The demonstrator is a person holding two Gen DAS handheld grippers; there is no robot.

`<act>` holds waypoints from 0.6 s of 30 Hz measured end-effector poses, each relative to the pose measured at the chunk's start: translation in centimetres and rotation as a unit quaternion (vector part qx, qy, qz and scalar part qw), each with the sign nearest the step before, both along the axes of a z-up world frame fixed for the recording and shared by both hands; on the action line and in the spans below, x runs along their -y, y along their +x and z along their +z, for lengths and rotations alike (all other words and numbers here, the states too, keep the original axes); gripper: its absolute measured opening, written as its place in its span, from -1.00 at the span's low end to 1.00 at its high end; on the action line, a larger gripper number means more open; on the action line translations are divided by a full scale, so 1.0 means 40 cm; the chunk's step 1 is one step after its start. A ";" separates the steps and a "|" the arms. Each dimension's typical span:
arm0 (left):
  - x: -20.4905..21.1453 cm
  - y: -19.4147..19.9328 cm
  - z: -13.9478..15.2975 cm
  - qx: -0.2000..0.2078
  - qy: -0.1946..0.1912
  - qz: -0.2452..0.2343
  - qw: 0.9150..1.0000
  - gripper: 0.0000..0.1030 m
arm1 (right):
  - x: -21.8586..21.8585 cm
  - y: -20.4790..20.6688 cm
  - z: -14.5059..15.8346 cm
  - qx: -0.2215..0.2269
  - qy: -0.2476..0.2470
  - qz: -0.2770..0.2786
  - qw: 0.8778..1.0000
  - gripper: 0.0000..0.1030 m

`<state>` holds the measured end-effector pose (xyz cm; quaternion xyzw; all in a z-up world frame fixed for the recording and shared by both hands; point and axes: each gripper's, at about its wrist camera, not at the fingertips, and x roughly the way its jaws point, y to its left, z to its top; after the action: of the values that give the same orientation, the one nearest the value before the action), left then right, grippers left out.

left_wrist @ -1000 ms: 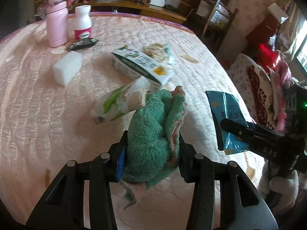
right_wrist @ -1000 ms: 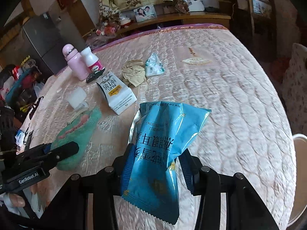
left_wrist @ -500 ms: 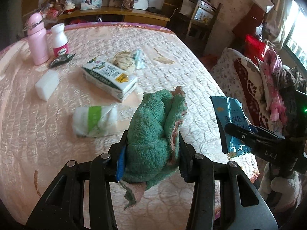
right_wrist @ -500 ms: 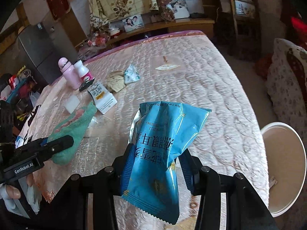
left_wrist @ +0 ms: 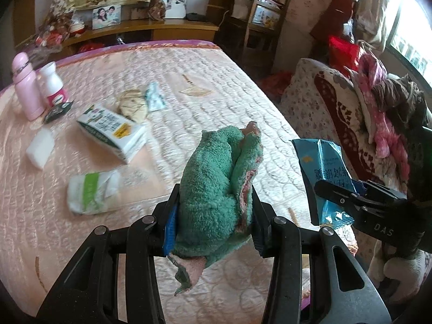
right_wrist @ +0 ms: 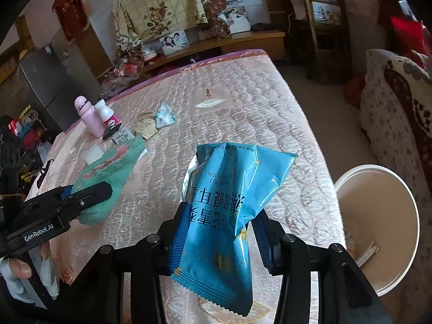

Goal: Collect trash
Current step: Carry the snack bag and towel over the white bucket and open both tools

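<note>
Pulling back from the bed [left_wrist: 189, 86], we now see the white bucket [right_wrist: 378, 224]; right tongs [right_wrist: 218, 232] clamp the blue wrapper [right_wrist: 229, 202], left tongs [left_wrist: 213, 216] the green towel [left_wrist: 216, 183].

A pink flask [left_wrist: 24, 85] and a white bottle [left_wrist: 53, 83] stand side by side at the bed's [left_wrist: 221, 102] far corner. A framed photo [right_wrist: 174, 42] leans on the wooden shelf [right_wrist: 243, 39] behind; a floral armchair [right_wrist: 399, 102] sits alongside.

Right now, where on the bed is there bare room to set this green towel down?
The green towel has room on the far right quilt, from the fan-shaped mark to the right edge. Crowded: the left side, round the pink bottle, tissue box, crumpled paper and green-striped wrapper.
</note>
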<state>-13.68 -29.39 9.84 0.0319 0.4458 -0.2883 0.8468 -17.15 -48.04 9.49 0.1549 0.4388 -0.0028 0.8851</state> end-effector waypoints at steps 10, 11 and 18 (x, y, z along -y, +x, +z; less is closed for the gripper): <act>0.116 -0.018 -0.005 -0.005 0.000 -0.033 0.999 -0.18 | 0.074 -0.047 0.010 -0.003 -0.011 -0.031 0.999 -0.13; 0.131 -0.019 -0.006 -0.007 -0.001 -0.037 0.999 -0.18 | 0.082 -0.053 0.011 -0.003 -0.012 -0.035 0.999 -0.13; 0.250 -0.044 -0.019 -0.018 0.001 -0.072 0.997 -0.18 | 0.168 -0.102 0.006 -0.010 -0.019 -0.072 0.997 -0.13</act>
<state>-15.42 -39.39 9.10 0.0592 0.4581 -0.3488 0.8154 -21.23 -54.77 9.74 0.1687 0.4351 -0.0763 0.8811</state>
